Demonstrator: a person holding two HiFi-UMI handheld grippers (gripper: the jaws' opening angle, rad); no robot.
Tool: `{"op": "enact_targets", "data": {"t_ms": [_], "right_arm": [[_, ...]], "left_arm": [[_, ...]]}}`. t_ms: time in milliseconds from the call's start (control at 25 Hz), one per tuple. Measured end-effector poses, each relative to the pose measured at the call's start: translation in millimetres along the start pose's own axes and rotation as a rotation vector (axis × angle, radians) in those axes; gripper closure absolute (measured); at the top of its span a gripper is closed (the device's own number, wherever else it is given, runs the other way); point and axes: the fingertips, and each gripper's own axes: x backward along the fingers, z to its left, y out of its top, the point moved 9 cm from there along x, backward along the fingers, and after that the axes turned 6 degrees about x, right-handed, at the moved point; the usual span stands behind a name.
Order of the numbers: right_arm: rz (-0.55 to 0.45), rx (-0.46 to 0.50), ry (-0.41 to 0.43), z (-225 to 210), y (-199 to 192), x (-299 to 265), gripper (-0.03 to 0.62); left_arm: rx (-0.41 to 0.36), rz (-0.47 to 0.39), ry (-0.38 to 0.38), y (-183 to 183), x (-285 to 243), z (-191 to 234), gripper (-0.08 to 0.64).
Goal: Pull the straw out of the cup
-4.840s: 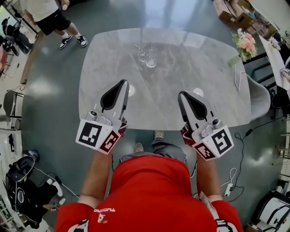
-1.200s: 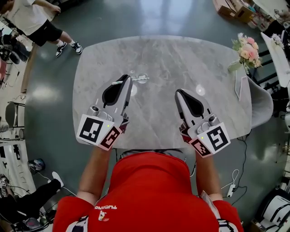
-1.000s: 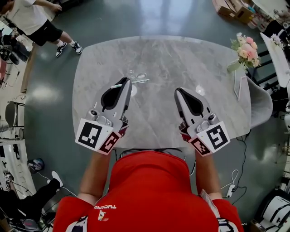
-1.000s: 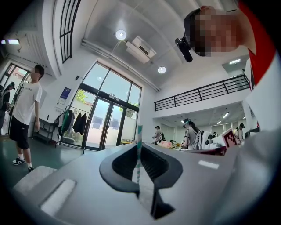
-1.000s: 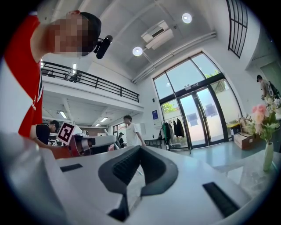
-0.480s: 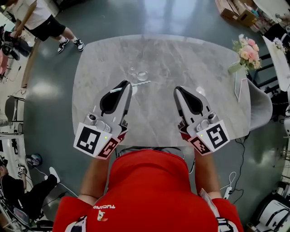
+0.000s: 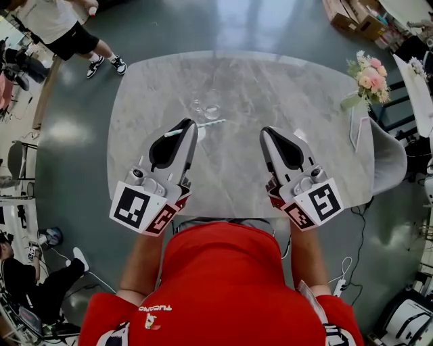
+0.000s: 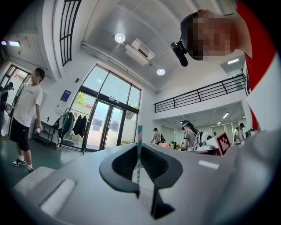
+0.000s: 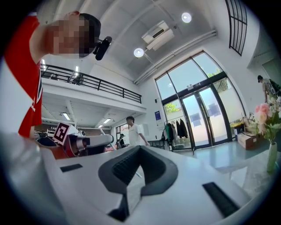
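Observation:
A clear glass cup (image 7: 210, 111) stands on the grey marble table (image 7: 270, 88), just beyond my left gripper (image 7: 191, 126). That gripper is shut on a teal-and-white striped straw (image 7: 213, 123), which lies crosswise through its tips, clear of the cup. In the left gripper view the straw (image 8: 138, 147) stands upright between the pads of the left gripper (image 8: 139, 188). My right gripper (image 7: 265, 132) hovers over the table to the right, shut with nothing in it. From the right gripper view, the right gripper (image 9: 127, 193) has its jaws together and the left gripper (image 9: 83, 143) shows beside it.
A vase of pink flowers (image 7: 366, 69) stands at the table's right edge, beside a white chair (image 7: 387, 154). A person (image 7: 64, 20) stands on the floor past the far left corner. Cables and bags lie on the floor at both sides.
Several seconds ago the straw stood in the cup and both grippers were empty. Now the left gripper holds it out of the cup. Over the last second the left gripper drew slightly back.

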Motion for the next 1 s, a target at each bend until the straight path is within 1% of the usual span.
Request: {"op": "enact_targets", "data": {"t_ms": [1000], "right_arm": [[0.0,0.018,0.007,3.9,3.6,-0.3,0.592]], "left_arm": [[-0.009,-0.01,-0.005,5.4,1.4,3.9,0.532]]}}
